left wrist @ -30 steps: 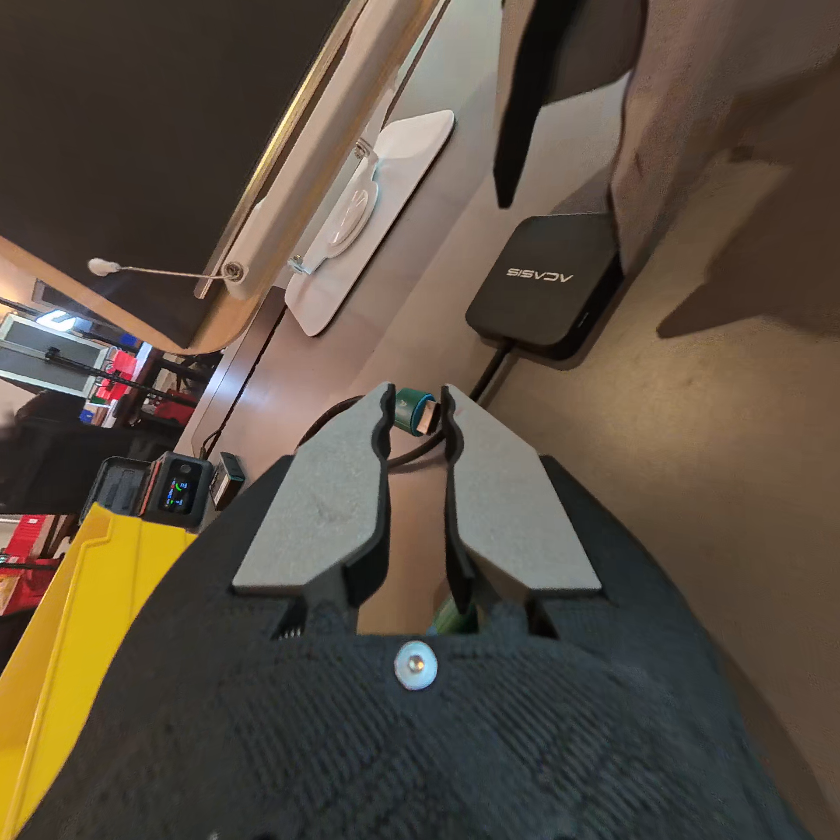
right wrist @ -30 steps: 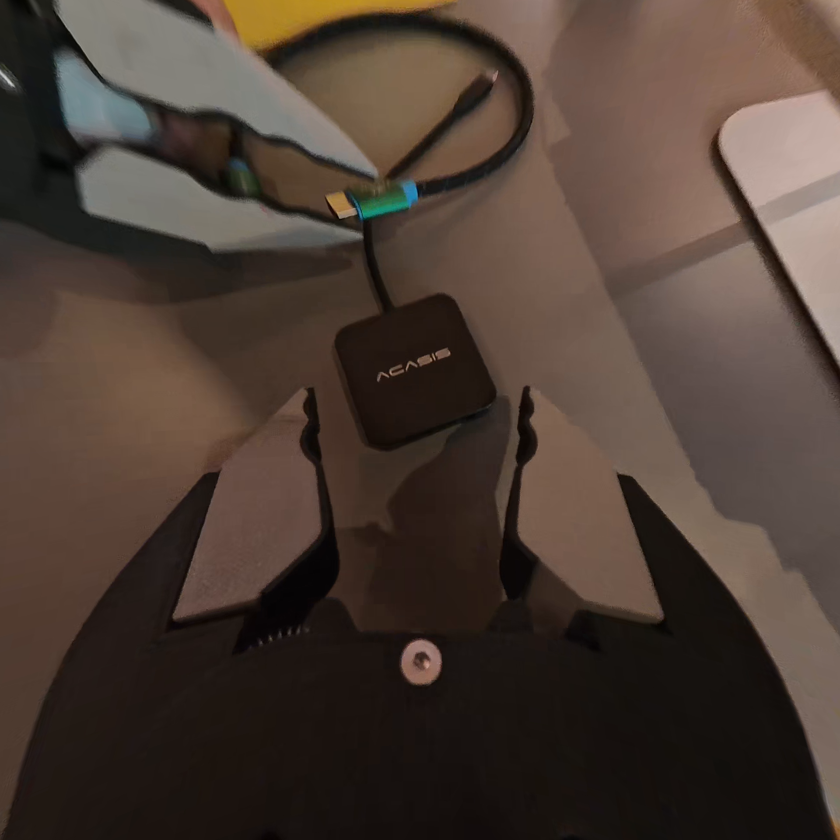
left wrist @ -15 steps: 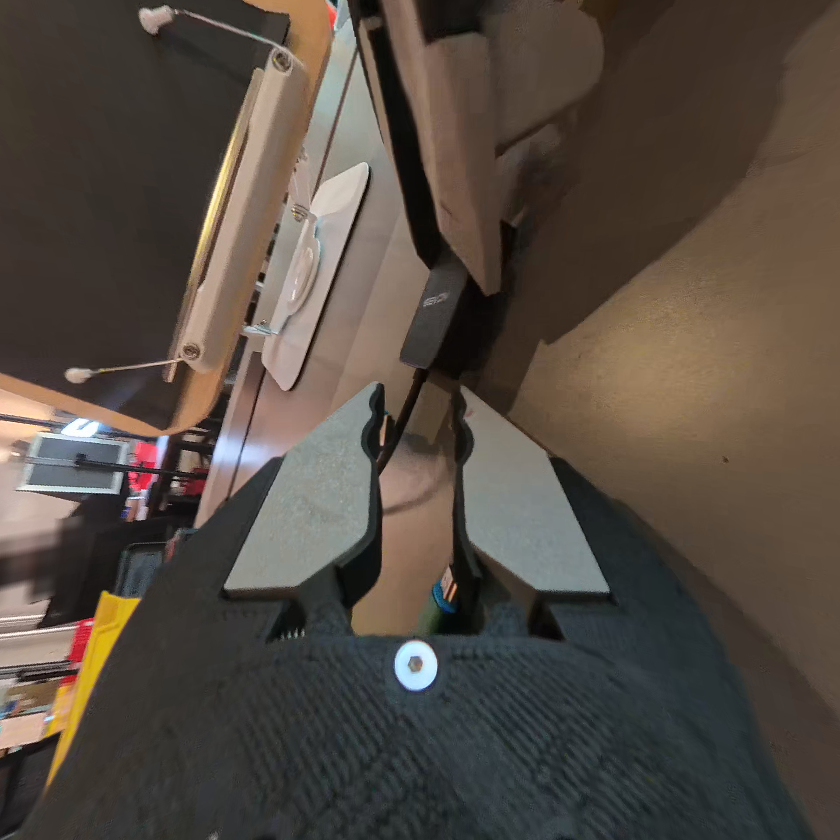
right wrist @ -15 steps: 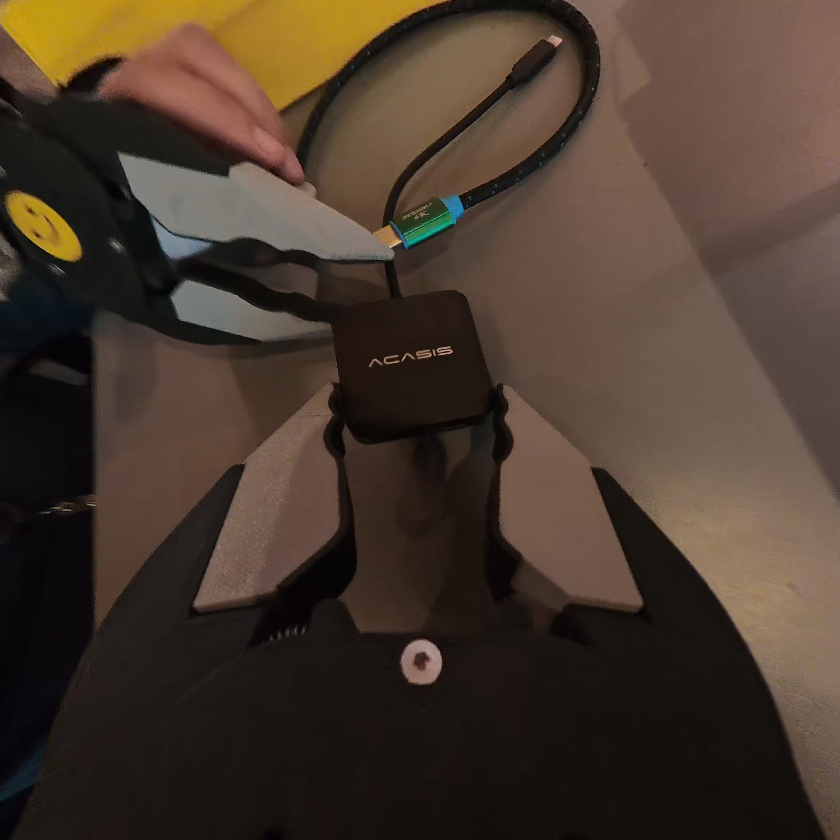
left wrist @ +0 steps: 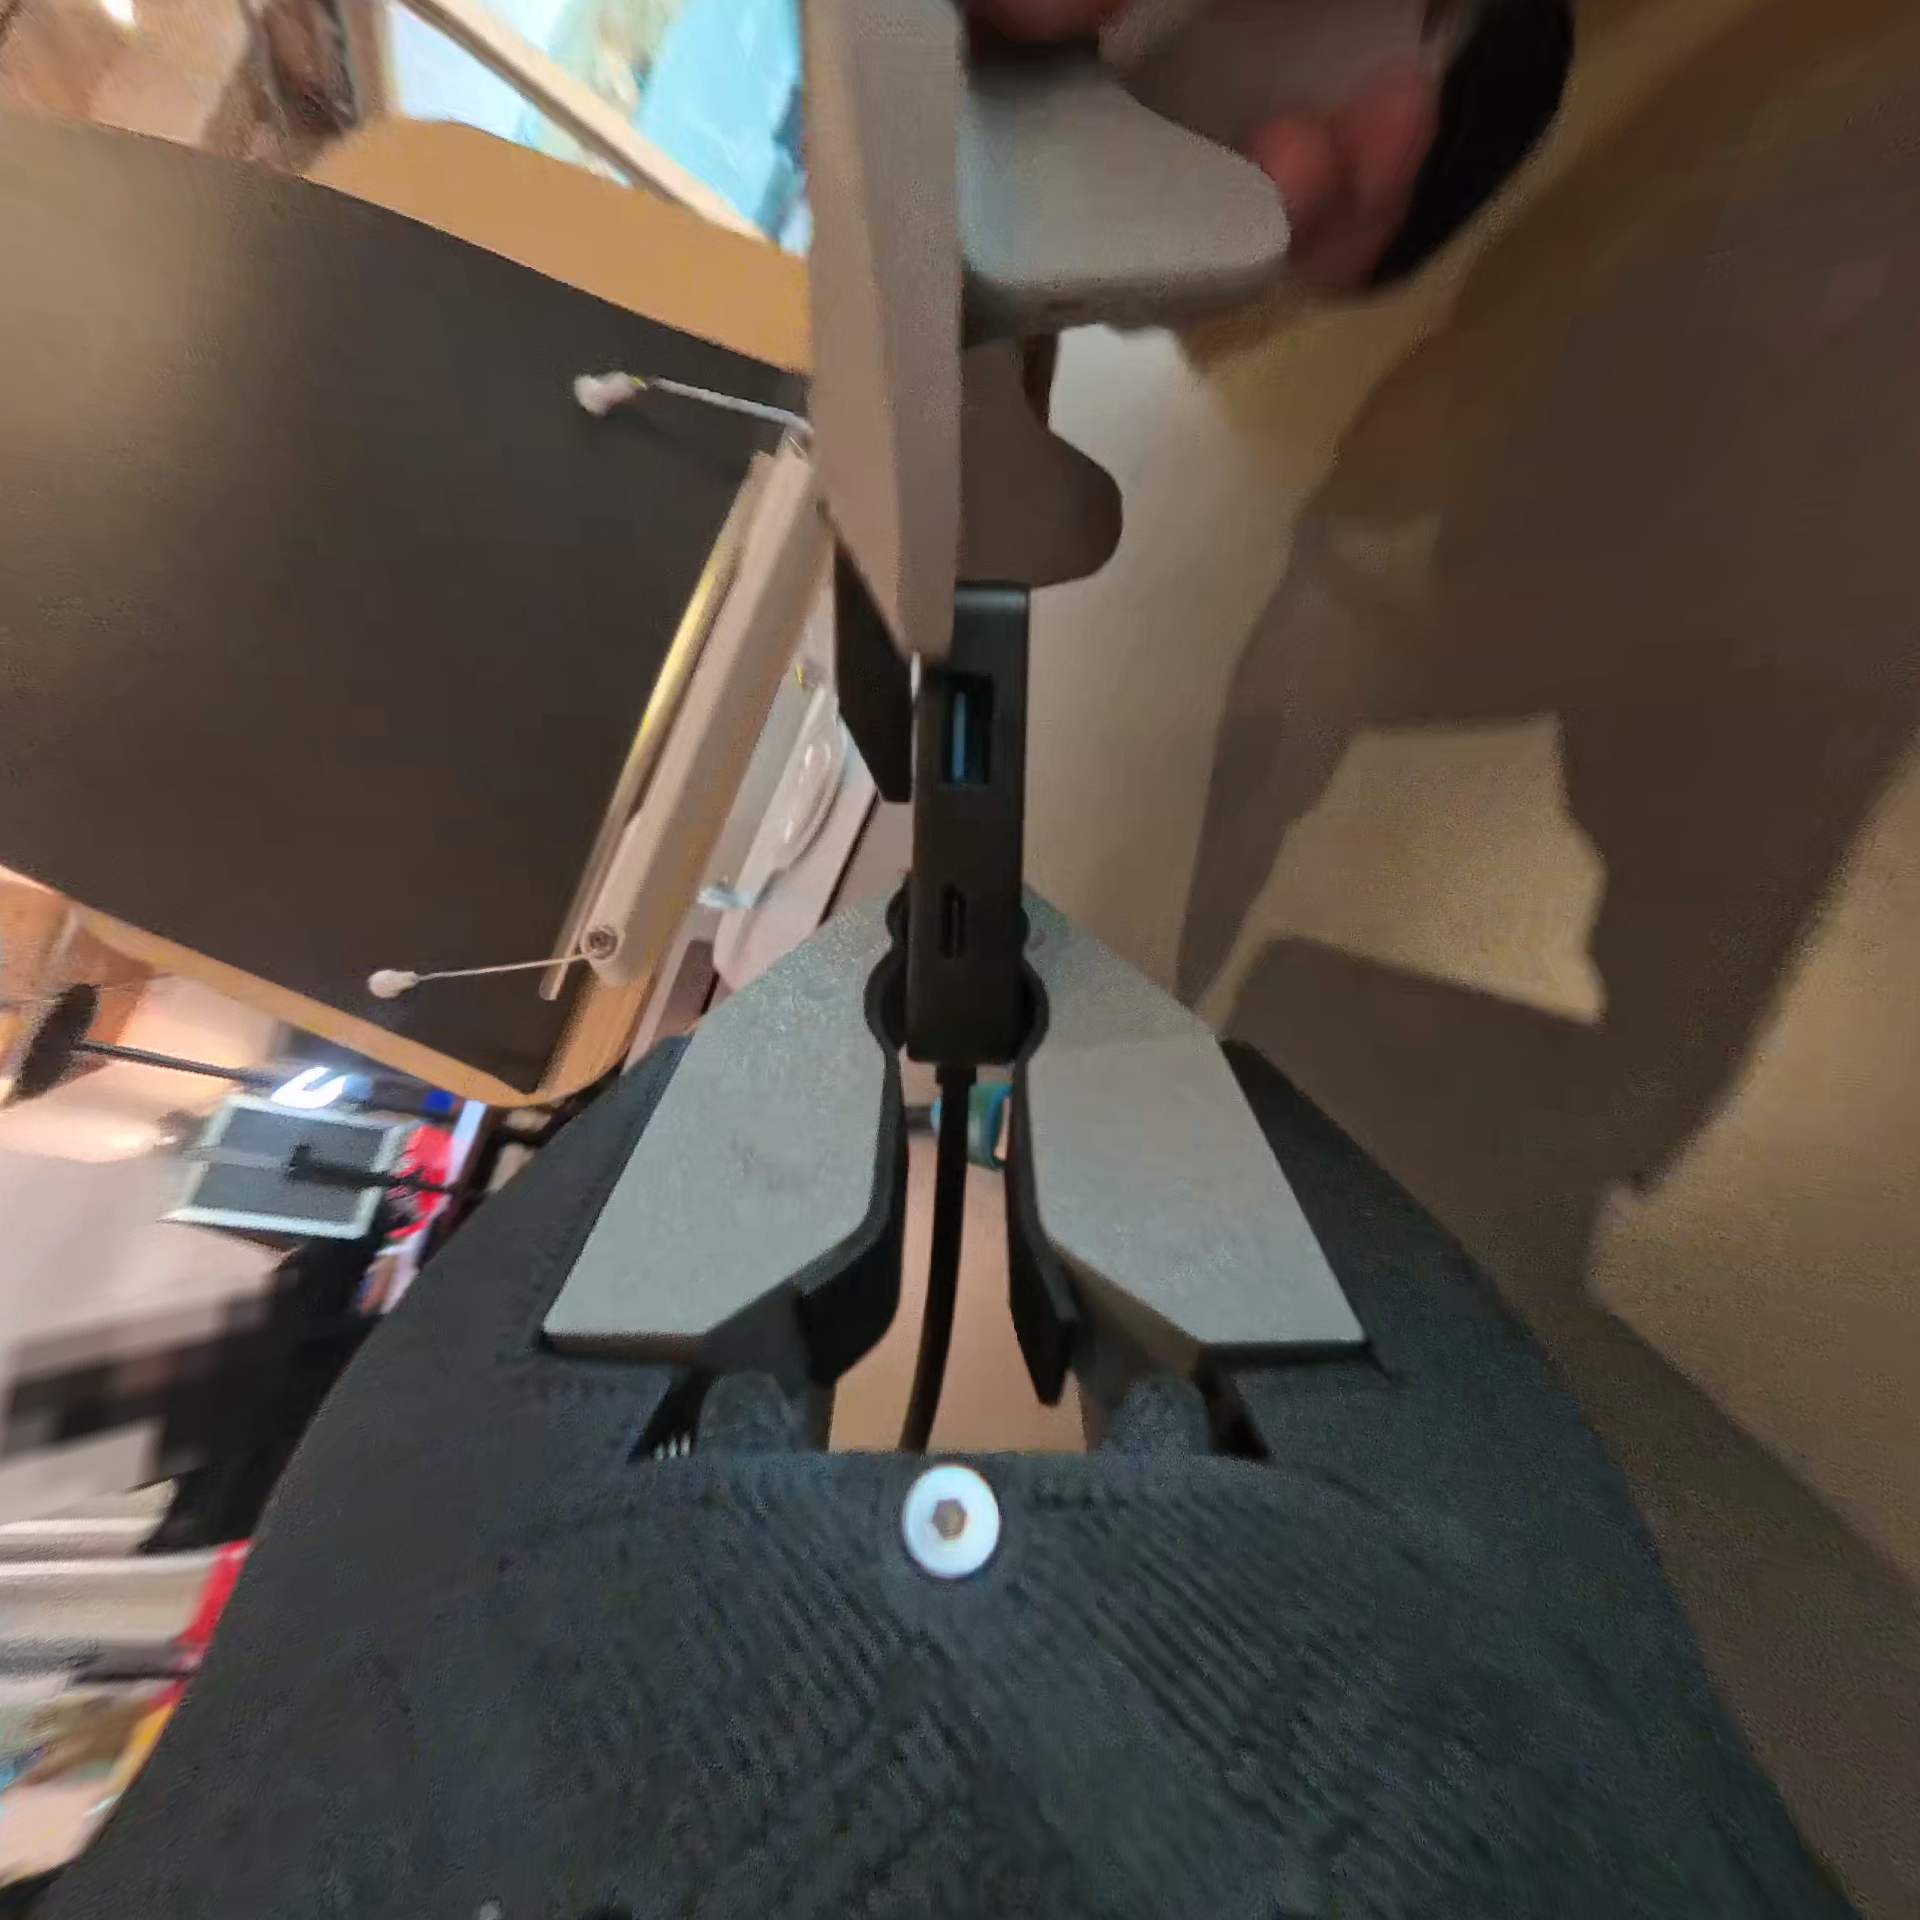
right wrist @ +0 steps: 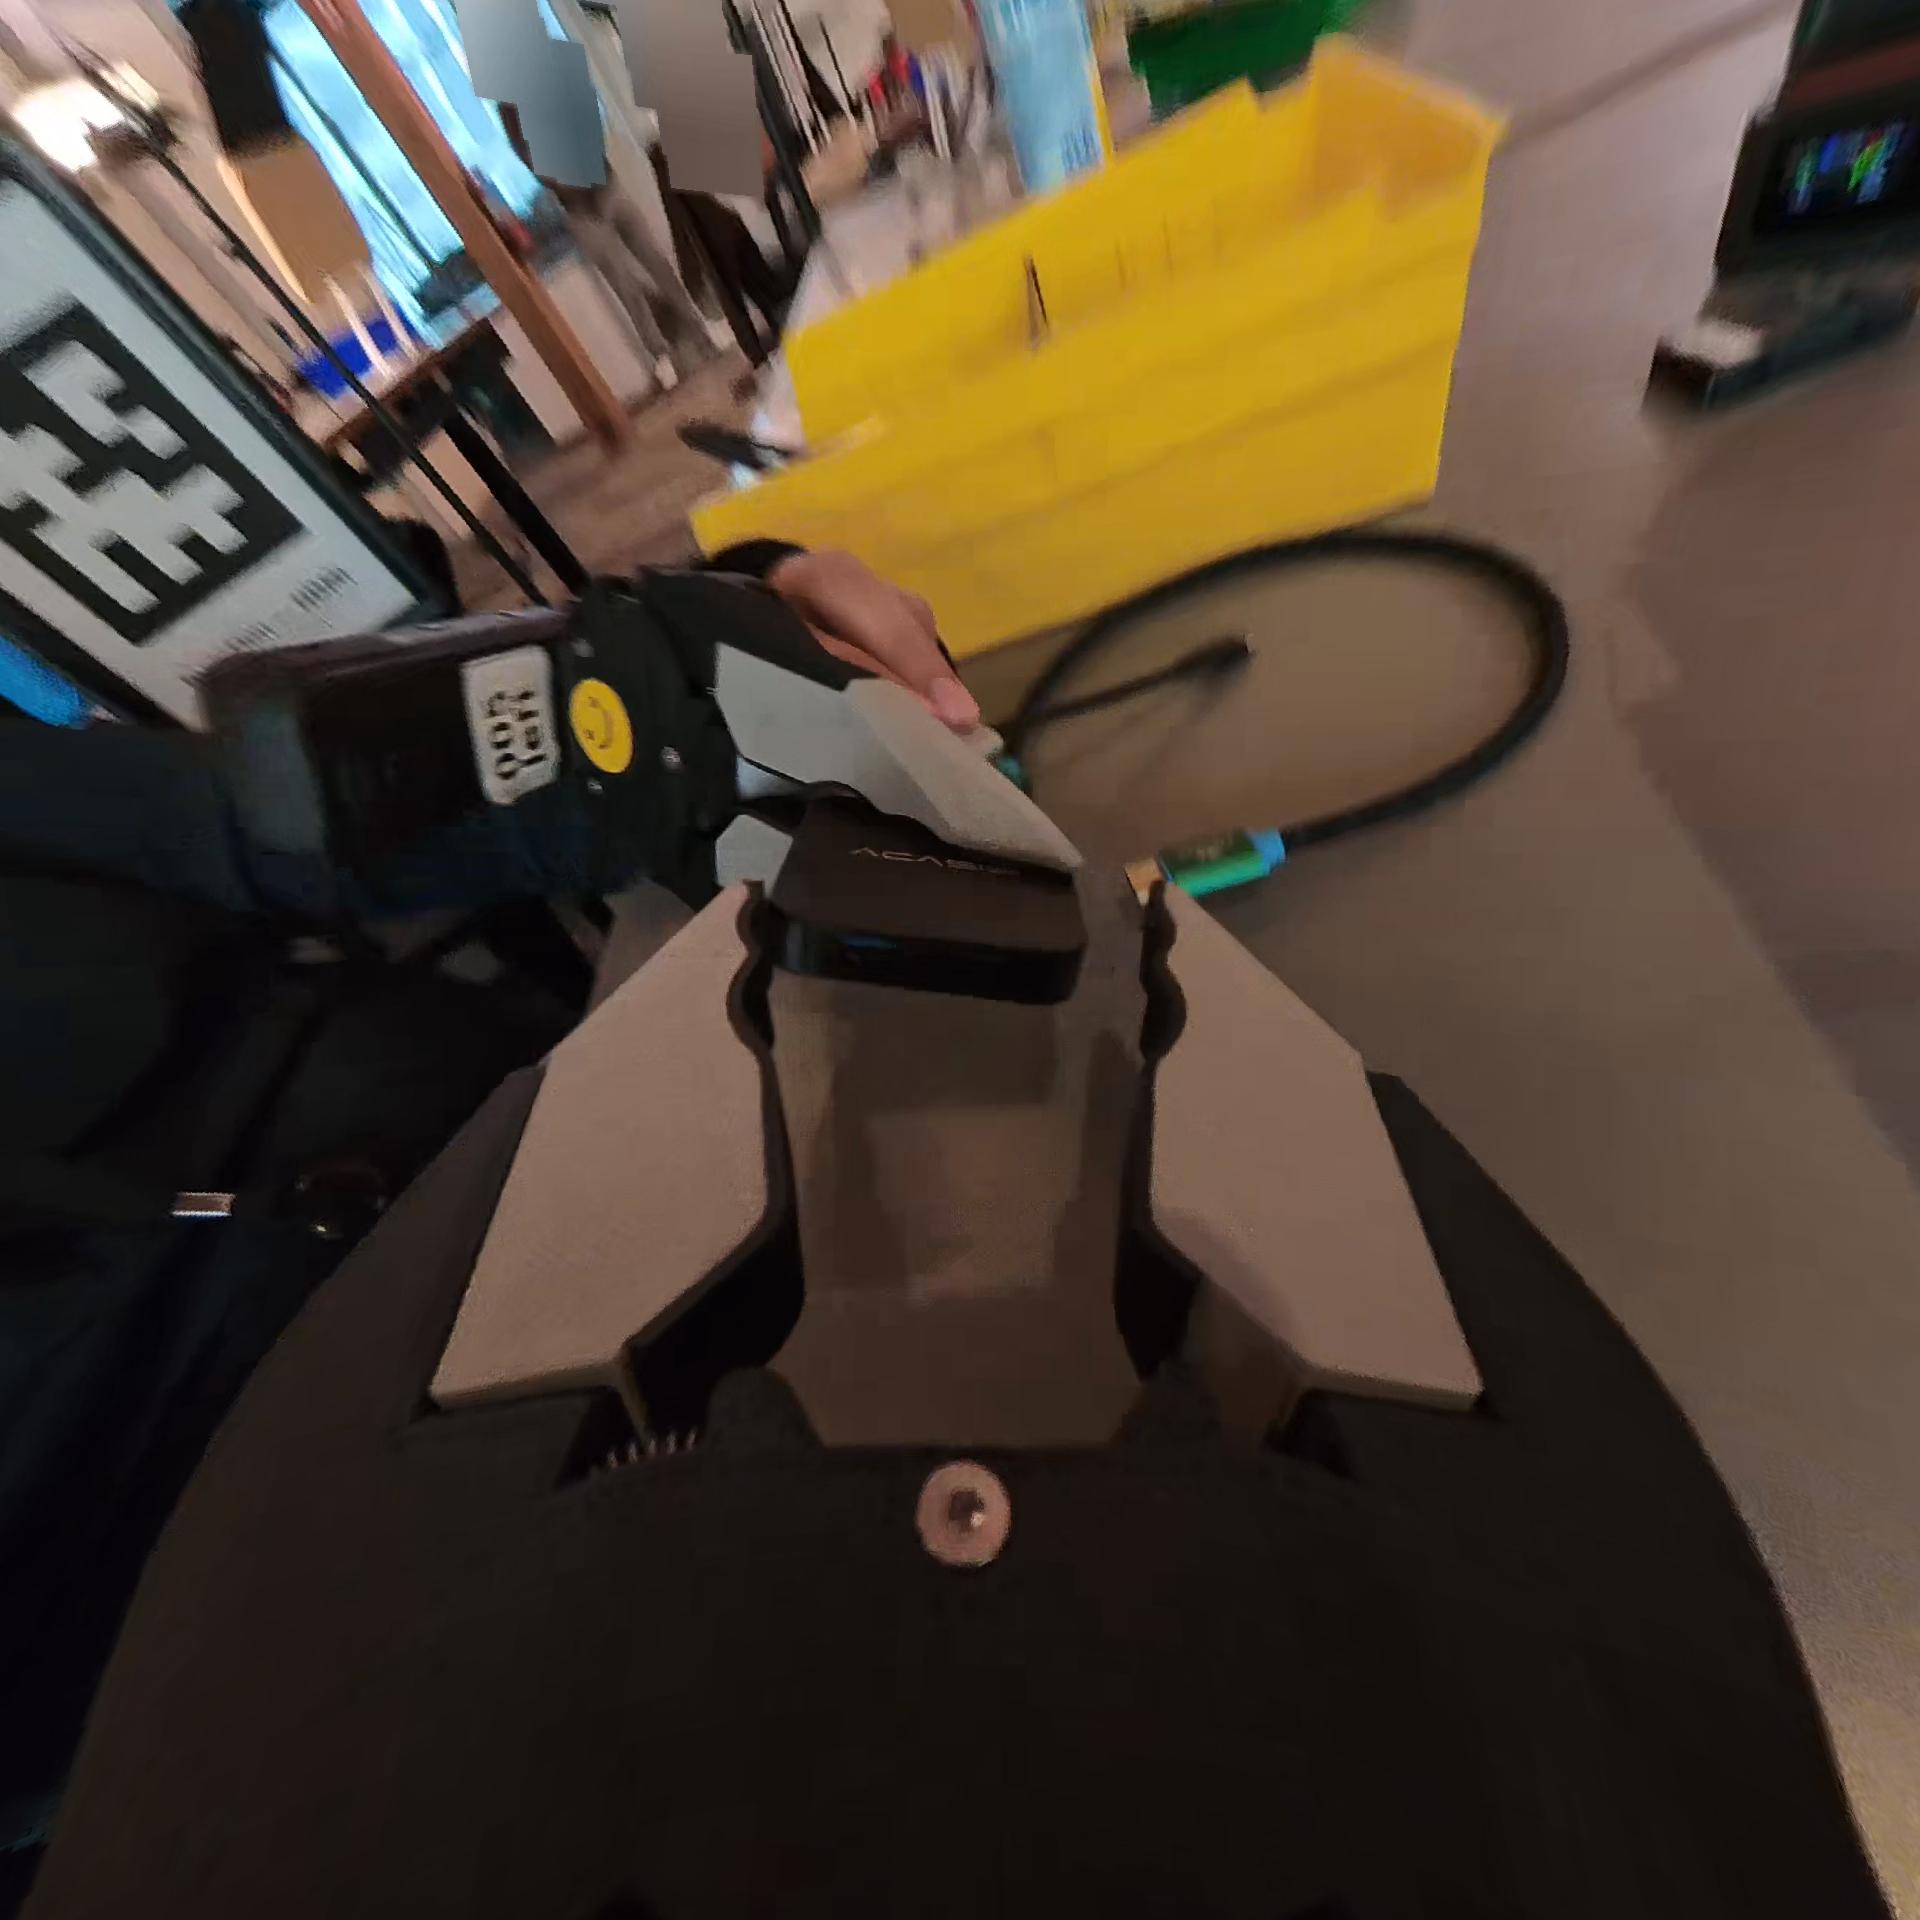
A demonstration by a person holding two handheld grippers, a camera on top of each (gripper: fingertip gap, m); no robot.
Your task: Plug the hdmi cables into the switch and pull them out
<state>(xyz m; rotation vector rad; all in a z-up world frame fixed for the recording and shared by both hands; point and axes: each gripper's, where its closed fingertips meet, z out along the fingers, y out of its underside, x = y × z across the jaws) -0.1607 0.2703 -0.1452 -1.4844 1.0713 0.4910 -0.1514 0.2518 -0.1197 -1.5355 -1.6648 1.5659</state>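
Note:
The black switch (right wrist: 914,914) is off the table between both grippers. My left gripper (left wrist: 961,935) is shut on its flat faces; in the left wrist view the switch (left wrist: 966,831) stands edge-on with a blue port showing. Its thin lead (left wrist: 935,1247) runs back between my fingers. My right gripper (right wrist: 956,935) grips the switch by its sides; the right side is blurred. The right gripper's finger (left wrist: 883,416) shows at the top of the left wrist view. The HDMI cable's green-blue plug (right wrist: 1221,862) lies on the table (right wrist: 1558,1091), its black braided cable (right wrist: 1538,665) looped behind.
A yellow bin (right wrist: 1143,416) stands behind the cable loop. A device with a lit screen (right wrist: 1839,177) is at the far right. A dark monitor (left wrist: 312,623) on a white base (left wrist: 800,790) is left of the switch. A black-and-white marker board (right wrist: 125,488) is at the left. The tips of both grippers are at nearly the same place. The dark monitor (left wrist: 312,623) is about equally far from each gripper, around 30 centimetres.
My left gripper let go of the green-blue plug, which now lies on the table, and closed on the switch. My right gripper closed on the switch and raised it off the table.

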